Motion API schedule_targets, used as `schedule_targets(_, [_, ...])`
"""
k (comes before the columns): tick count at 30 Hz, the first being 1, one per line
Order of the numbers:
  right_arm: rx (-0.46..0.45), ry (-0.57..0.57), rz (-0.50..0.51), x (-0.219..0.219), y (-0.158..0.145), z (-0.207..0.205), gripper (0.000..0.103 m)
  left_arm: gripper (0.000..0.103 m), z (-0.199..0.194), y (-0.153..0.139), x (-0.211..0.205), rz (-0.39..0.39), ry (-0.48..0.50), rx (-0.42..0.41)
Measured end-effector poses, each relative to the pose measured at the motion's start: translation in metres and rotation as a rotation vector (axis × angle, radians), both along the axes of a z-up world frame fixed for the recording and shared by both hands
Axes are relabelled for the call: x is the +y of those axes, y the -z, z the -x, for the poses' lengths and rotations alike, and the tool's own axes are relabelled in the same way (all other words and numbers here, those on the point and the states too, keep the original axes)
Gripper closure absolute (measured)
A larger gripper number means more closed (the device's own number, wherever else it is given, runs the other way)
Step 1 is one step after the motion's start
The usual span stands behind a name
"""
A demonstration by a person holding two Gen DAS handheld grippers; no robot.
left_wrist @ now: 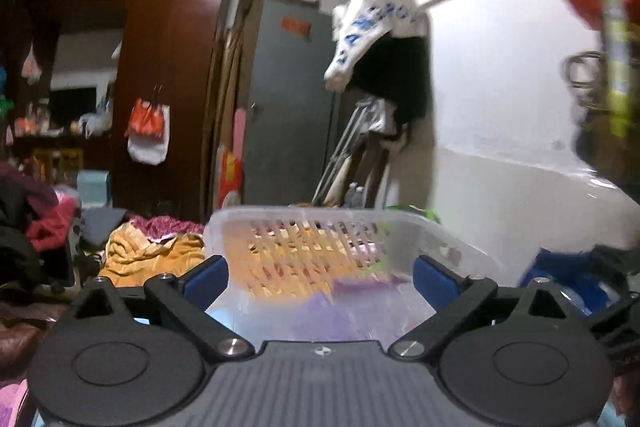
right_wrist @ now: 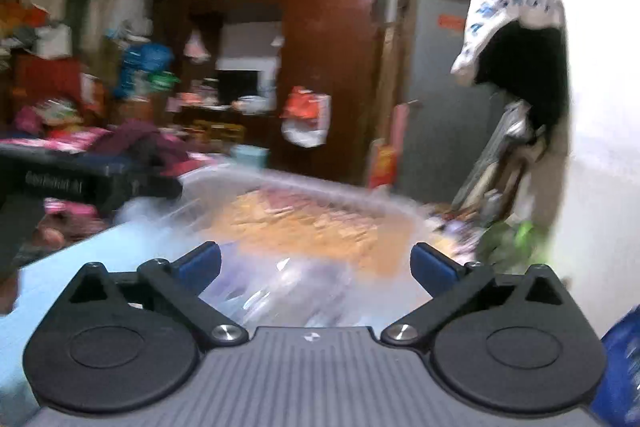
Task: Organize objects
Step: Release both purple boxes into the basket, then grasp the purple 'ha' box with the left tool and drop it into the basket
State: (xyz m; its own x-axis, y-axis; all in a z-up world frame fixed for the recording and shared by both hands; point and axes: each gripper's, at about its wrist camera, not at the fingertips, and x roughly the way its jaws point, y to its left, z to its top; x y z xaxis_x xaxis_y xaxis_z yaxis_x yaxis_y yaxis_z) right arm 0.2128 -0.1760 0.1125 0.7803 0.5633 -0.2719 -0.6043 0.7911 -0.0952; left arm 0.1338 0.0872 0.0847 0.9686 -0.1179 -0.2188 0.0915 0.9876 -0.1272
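Observation:
A translucent white plastic basket (left_wrist: 452, 247) with slotted walls lies right in front of my left gripper (left_wrist: 320, 279), which is open with the basket between its blue pads. The basket also shows in the right wrist view (right_wrist: 224, 187), blurred, in front of my right gripper (right_wrist: 316, 267), which is open and empty. Orange and purple shapes show through the plastic. The left gripper's black body (right_wrist: 80, 179) appears at the left of the right wrist view.
A yellow cloth (left_wrist: 152, 251) and heaped clothes (left_wrist: 36, 211) lie at the left. A brown wardrobe (left_wrist: 168, 67) and grey door (left_wrist: 288, 99) stand behind. A white cloth (left_wrist: 372, 23) hangs from a rail by the white wall. A light blue surface (right_wrist: 80, 259) lies under the basket.

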Motion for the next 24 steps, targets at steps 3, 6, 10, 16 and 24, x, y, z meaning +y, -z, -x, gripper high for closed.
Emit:
schedule_targets(3, [0.04, -0.089, -0.042, -0.022, 0.037, 0.048, 0.0, 0.003, 0.049, 0.03, -0.01, 0.012, 0.048, -0.03])
schedule_targets(6, [0.108, -0.135, -0.103, -0.03, 0.064, 0.068, 0.002, 0.004, 0.07, 0.053, -0.025, 0.047, 0.123, -0.026])
schedule_targets(10, [0.173, -0.125, -0.142, -0.03, 0.076, 0.053, 0.012, 0.013, 0.069, 0.061, -0.044, -0.063, 0.098, -0.046])
schedule_targets(16, [0.187, -0.123, -0.097, -0.02, 0.076, 0.041, 0.052, 0.028, 0.047, 0.071, -0.047, -0.084, 0.128, 0.033])
schedule_targets(24, [0.133, -0.122, -0.138, -0.041, 0.078, 0.057, 0.065, 0.05, 0.052, 0.078, -0.051, -0.114, 0.105, 0.046])
